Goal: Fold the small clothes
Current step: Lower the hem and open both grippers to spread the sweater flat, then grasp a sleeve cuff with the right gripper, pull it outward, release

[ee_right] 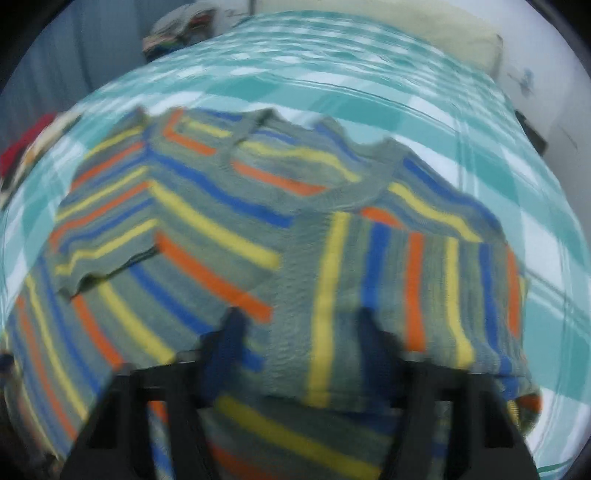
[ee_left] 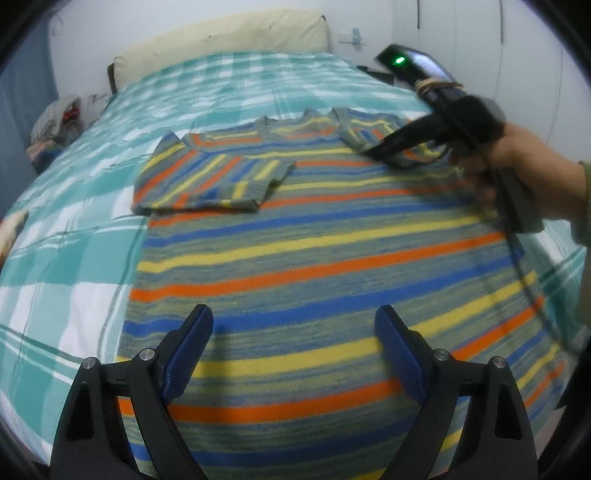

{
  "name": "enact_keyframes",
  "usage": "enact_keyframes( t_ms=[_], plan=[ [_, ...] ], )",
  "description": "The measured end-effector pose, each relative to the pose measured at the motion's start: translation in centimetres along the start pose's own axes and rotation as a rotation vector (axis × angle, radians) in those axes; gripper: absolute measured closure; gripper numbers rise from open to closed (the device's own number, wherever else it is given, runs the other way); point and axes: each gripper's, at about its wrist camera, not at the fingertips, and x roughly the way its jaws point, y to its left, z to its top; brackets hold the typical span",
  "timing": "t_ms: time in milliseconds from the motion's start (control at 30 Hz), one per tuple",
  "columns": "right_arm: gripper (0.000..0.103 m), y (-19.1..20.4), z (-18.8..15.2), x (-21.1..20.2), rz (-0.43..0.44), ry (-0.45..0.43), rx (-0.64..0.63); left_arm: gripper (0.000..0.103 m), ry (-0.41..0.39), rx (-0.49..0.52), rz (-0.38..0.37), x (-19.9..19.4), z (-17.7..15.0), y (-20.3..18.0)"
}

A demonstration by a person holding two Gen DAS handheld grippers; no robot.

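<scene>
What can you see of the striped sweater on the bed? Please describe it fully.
The striped sweater is a knit in grey-green with orange, yellow and blue bands. It lies flat on the teal checked bedspread, neckline toward the pillow. Both short sleeves are folded inward over the chest. No gripper holds it.

Beyond the jaws, a teal-and-white checked bedspread (ee_left: pixel 74 229) covers the bed; a cream headboard (ee_left: pixel 221 37) meets white walls (ee_left: pixel 461 33).
</scene>
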Motion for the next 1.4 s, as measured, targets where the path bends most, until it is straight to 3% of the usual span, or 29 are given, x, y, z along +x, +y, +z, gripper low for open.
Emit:
enact_keyframes(
  t_ms=[33, 200, 367, 433, 600, 800, 1000, 1067, 1100, 1300, 1400],
  plan=[
    [0.098, -0.9, 0.1, -0.3, -0.005, -0.007, 0.032, 0.012, -0.003, 0.001, 0.002, -0.2, 0.0, 0.0],
    [0.098, -8.0, -1.2, -6.3, -0.094, -0.083, 0.146, 0.012, -0.020, -0.004, -0.018, -1.0, 0.0, -0.2],
    [0.098, -18.3, -6.3, -12.8, -0.256, -0.118, 0.339, 0.012, -0.017, 0.002, -0.029, -0.6, -0.1, -0.8],
    [0.098, -21.8, -9.1, -14.2, -0.331, -0.101, 0.408, 0.012, -0.004, 0.005, -0.032, -0.3, -0.2, -1.2],
    [0.099, -26.3, -14.5, -14.0, -0.356, -0.043, 0.560, 0.012, 0.019, 0.020, -0.019, 0.5, -0.3, -2.1],
    [0.099, -26.8, -17.7, -11.1, -0.313, 0.018, 0.677, 0.012, 0.021, 0.049, 0.011, 0.7, -0.7, -2.8],
    [0.097, -26.8, -18.1, -11.0, -0.332, 0.016, 0.680, 0.012, 0.030, 0.053, 0.017, 1.0, -0.7, -2.9],
    [0.076, -26.8, -18.3, -11.5, -0.348, 0.005, 0.700, 0.012, 0.030, 0.052, 0.017, 1.0, -0.7, -2.9],
    [0.072, -26.6, -18.4, -12.0, -0.373, 0.000, 0.701, 0.012, 0.030, 0.051, 0.017, 1.0, -0.7, -2.9],
    [0.055, -21.8, -17.1, -18.6, -0.584, -0.170, 0.545, 0.010, 0.033, 0.043, 0.023, 1.1, -0.6, -2.9],
    [0.050, -18.8, -16.1, -21.5, -0.626, -0.258, 0.476, 0.009, 0.034, 0.042, 0.028, 1.2, -0.7, -2.9]
  ],
)
